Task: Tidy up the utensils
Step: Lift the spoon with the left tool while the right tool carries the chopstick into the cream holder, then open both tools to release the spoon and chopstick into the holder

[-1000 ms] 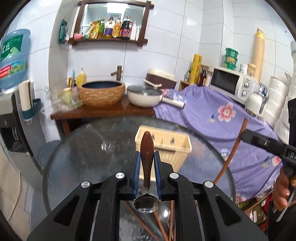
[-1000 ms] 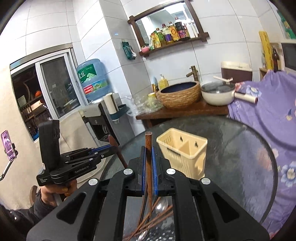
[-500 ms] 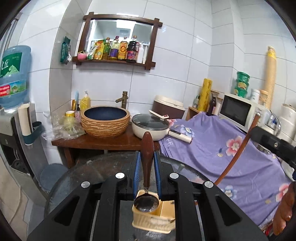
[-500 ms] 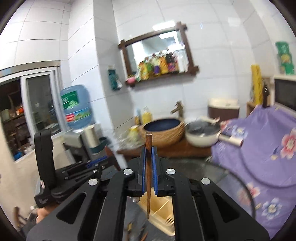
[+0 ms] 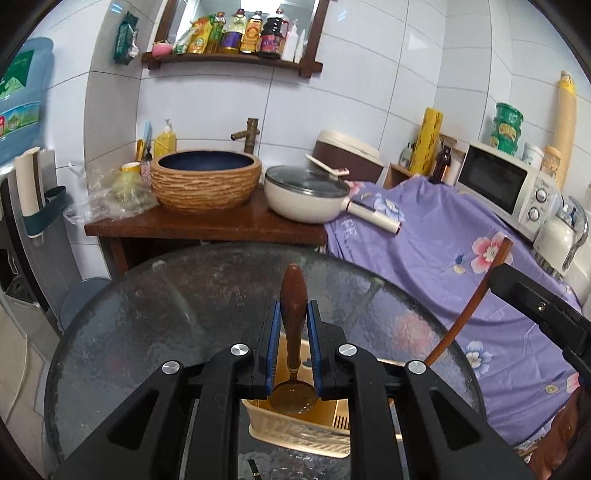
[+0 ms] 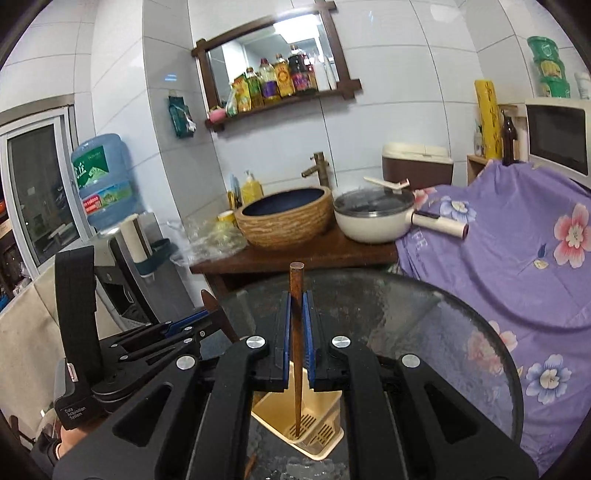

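Your left gripper [image 5: 293, 325] clamps the spoon [image 5: 292, 369], bowl hanging above the caddy [image 5: 295, 428]. Your right gripper [image 6: 295, 332] pinches a chopstick [image 6: 295, 350], tip dipping into a caddy compartment. Neither's released, so both drops are left; caddy looks otherwise empty.

A round glass tabletop [image 5: 155, 325] with a dark rim carries a cream plastic utensil basket [image 5: 295, 428], which stands on the glass toward 6 o'clock in the left wrist view. In the right wrist view the same basket [image 6: 317, 439] shows slotted drain holes in its floor.

Beyond the glass, at 12 o'clock, a brown wooden stand [image 5: 207, 225] bears a woven-look basin [image 5: 205, 181] with a dark blue inside. A cream lidded pot [image 5: 306, 197] sits at its 3 o'clock and a crumpled clear plastic bag [image 5: 110, 195] at its 9 o'clock. A wall shelf [image 5: 229, 59] at 12 o'clock holds bottles [image 5: 255, 33].
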Available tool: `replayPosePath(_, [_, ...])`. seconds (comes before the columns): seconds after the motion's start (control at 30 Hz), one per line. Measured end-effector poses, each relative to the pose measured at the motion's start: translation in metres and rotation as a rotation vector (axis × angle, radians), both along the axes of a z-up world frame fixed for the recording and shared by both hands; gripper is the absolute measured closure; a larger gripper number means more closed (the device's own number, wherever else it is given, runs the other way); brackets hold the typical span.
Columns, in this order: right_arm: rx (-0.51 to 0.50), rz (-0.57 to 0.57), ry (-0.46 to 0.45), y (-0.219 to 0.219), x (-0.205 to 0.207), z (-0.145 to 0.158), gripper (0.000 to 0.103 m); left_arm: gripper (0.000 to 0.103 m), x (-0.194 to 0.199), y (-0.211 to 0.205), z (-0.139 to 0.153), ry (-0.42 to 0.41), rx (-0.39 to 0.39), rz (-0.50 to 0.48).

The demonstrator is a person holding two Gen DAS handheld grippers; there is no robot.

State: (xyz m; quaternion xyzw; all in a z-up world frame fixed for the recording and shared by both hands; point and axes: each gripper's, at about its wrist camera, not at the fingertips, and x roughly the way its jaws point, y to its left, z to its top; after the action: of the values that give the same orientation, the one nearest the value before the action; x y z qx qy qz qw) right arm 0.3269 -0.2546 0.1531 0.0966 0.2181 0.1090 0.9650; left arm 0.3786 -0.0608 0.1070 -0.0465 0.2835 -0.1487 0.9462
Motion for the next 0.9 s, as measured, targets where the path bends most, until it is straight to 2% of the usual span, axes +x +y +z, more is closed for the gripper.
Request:
replayPosePath(0.13, [-0.002,-0.002,0.002,0.0,0.001,-0.011,0.096,0.089,0.001,-0.003,-0.012,0.02,0.017,-0.005])
replayPosePath(0.57, [0.012,-0.053,0.021,-0.011,0.008,-0.016,0.096,0.089,0.015,-0.015,-0.041,0.09,0.063,-0.013])
replayPosePath(0.77, [0.025,-0.062,0.02,-0.014,0.009,-0.019,0.096,0.088,0.016,-0.013,-0.046,0.104,0.045,-0.017])
replayPosePath(0.83, [0.026,-0.054,0.022,-0.014,0.009,-0.019,0.096,0.085,0.013,-0.011,-0.042,0.093,0.038,-0.02])
replayPosePath(0.87, [0.021,-0.056,0.02,-0.014,0.007,-0.02,0.096,0.077,0.01,-0.009,-0.039,0.086,0.027,-0.024])
replayPosePath(0.9, [0.01,-0.06,0.018,-0.013,0.005,-0.021,0.093,0.064,0.008,-0.009,-0.036,0.081,0.015,-0.028])
